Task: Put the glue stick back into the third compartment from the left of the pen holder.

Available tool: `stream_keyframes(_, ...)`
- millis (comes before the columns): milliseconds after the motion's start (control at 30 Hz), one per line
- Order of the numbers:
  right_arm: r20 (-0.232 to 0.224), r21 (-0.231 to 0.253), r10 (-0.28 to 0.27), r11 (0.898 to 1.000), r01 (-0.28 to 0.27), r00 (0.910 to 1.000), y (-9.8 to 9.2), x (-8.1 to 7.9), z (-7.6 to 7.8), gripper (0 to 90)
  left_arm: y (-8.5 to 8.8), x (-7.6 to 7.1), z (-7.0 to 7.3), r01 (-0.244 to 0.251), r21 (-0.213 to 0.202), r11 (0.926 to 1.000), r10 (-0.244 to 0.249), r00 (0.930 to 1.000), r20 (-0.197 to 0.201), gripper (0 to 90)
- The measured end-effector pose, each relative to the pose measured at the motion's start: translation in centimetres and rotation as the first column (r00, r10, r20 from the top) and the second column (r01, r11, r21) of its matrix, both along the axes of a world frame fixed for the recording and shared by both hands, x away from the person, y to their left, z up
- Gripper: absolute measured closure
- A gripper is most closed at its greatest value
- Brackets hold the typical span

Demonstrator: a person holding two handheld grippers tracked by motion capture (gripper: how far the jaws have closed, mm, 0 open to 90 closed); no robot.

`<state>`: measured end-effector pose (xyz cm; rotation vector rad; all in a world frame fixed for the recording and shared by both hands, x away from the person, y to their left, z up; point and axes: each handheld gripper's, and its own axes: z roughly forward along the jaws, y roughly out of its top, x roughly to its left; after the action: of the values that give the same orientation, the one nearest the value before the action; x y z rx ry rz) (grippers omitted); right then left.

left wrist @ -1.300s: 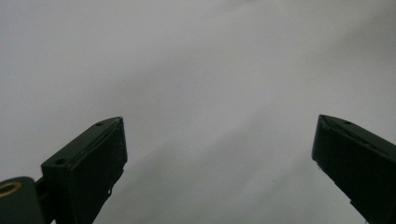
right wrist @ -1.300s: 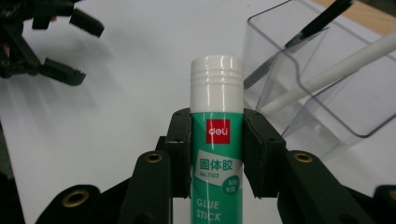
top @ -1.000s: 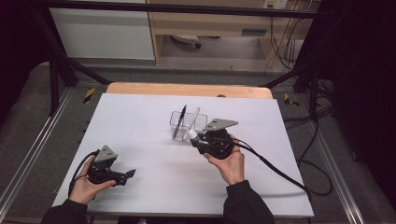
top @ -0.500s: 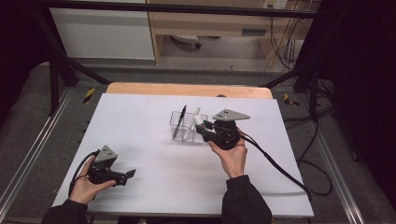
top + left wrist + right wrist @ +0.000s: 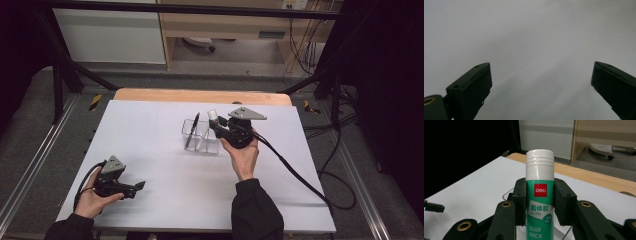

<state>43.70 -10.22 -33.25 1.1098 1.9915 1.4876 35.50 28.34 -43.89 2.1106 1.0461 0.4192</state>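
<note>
A green and white glue stick (image 5: 539,165) stands upright between the jaws of my right gripper (image 5: 540,183), which is shut on its body. In the high view the right gripper (image 5: 217,126) holds the glue stick (image 5: 213,115) just right of a clear plastic organizer (image 5: 206,145), above its right compartment. A black pen (image 5: 192,130) leans in the organizer's left compartment. My left gripper (image 5: 140,186) rests near the table's front left, open, with nothing between its jaws (image 5: 541,66).
The white table top (image 5: 150,130) has a wooden strip (image 5: 200,96) along its far edge. The right gripper's cable (image 5: 295,175) trails off the right side. A black frame post (image 5: 57,75) stands at the far left.
My right gripper has carried the glue stick away from the person toward the far side, now beside the organizer's right end. The left gripper has stayed put.
</note>
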Motion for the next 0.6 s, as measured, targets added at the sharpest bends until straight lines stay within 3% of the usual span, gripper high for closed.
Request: stream_keyframes(600,0.024,0.022,-0.009,1.0,0.009,0.9997,1.1,3.7,-3.1,66.1,0.1,0.1,-0.1,0.0,-0.001,1.0,0.0,1.0,-0.002,3.2)
